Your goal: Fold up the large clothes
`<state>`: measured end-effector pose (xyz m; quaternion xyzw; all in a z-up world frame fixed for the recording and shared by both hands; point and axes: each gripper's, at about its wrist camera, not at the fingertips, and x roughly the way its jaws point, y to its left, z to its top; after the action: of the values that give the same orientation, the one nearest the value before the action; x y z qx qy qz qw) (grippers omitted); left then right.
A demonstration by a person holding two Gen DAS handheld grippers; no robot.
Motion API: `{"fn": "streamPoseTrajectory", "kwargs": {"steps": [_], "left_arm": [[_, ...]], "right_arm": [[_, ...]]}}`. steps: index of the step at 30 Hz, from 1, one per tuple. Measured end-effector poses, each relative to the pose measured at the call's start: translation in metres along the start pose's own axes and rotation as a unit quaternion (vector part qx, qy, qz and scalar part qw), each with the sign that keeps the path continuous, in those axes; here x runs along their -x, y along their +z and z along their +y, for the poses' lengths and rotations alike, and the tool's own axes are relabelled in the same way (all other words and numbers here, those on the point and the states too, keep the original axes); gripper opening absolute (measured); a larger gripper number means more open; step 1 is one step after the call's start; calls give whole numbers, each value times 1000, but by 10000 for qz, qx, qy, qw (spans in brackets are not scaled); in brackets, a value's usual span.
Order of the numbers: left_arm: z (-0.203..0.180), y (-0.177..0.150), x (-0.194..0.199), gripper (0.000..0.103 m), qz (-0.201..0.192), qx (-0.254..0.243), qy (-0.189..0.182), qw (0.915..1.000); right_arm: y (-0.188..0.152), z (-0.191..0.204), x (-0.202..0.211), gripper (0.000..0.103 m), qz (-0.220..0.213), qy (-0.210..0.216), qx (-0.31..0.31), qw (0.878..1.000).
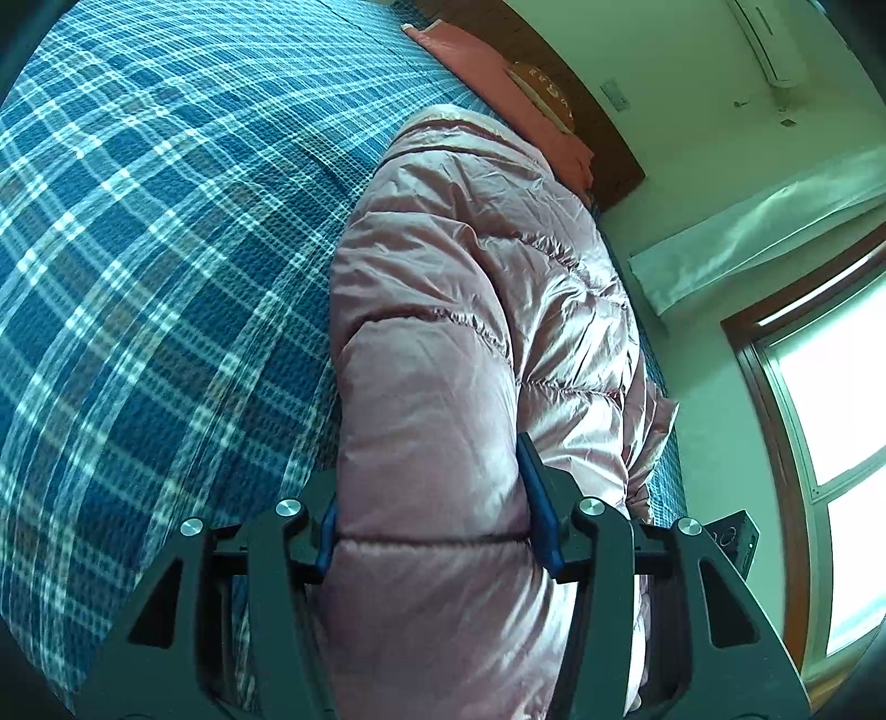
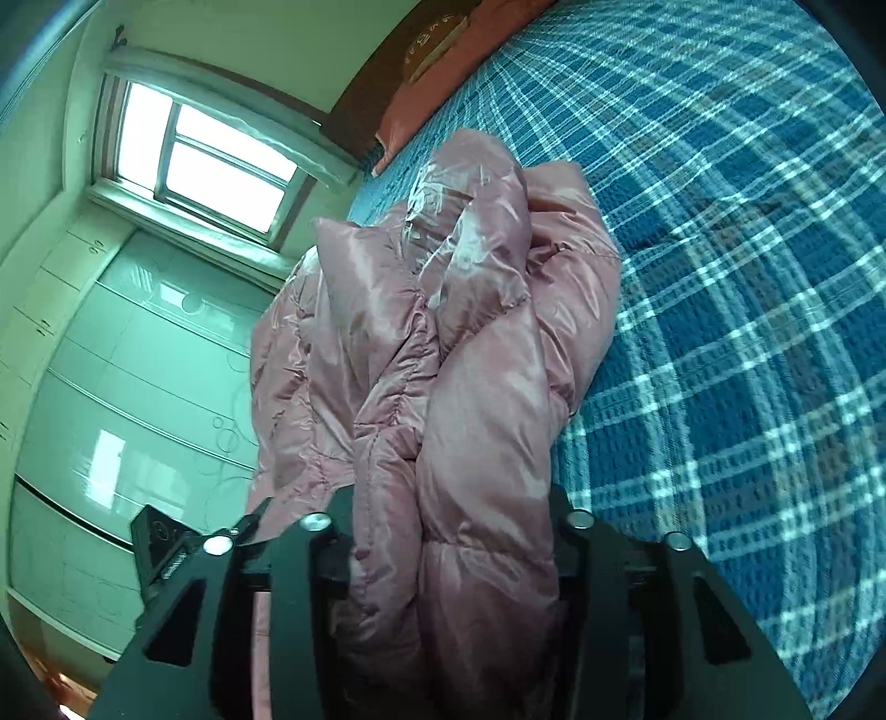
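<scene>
A shiny pink puffer jacket point(image 1: 470, 277) lies bunched lengthwise on a blue plaid bed cover point(image 1: 138, 249), near the bed's edge. My left gripper point(image 1: 432, 498) straddles a thick quilted fold at the near end. Both blue pads point(image 1: 540, 515) touch the fabric, which narrows between them. In the right wrist view the jacket point(image 2: 443, 332) is piled in folds on the cover point(image 2: 747, 277). My right gripper point(image 2: 448, 526) has a fat fold filling the gap between its fingers. The fabric bulges over its pads and hides them, so pressure there is unclear.
A pink pillow point(image 1: 487, 72) lies at the wooden headboard. Past the bed's edge are a bright window point(image 2: 210, 160) and pale wardrobe doors point(image 2: 111, 387). An air conditioner point(image 1: 769, 44) hangs on the wall. Plaid cover stretches wide on the jacket's other side.
</scene>
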<state>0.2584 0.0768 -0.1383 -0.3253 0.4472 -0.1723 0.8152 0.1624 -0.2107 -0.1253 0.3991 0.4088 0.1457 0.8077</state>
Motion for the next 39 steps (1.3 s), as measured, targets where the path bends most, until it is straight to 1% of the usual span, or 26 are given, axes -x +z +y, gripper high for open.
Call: {"fn": "streamPoseTrajectory", "kwargs": {"steps": [1,4,6,10,14,28,39], "left_arm": [[1,-3,4,54,-5,-15,11,10000],[0,-14,17,59,-92,-65,59,9999],[2,-22,26,63,-141,-64,65,9999],[6,-36,37,65,-160,-50,20,9999],[5,-39,37,65,-177,-112,52,9998],[4,-42,40,65,-248,51,98,9996],[2,-45,42,66,-325,145,231,9991]], "right_arm": [[-1,1,3,56,4,-37,32,10000],[-7,3,11,64,27,-67,76,9999],[-15,2,18,66,43,-64,116,9999],[-26,-8,29,70,20,9,42,10000],[-30,-20,24,71,-1,93,-101,9999],[-33,-22,30,71,-83,68,-262,9996],[-42,-21,51,71,-208,1,-330,9992]]}}
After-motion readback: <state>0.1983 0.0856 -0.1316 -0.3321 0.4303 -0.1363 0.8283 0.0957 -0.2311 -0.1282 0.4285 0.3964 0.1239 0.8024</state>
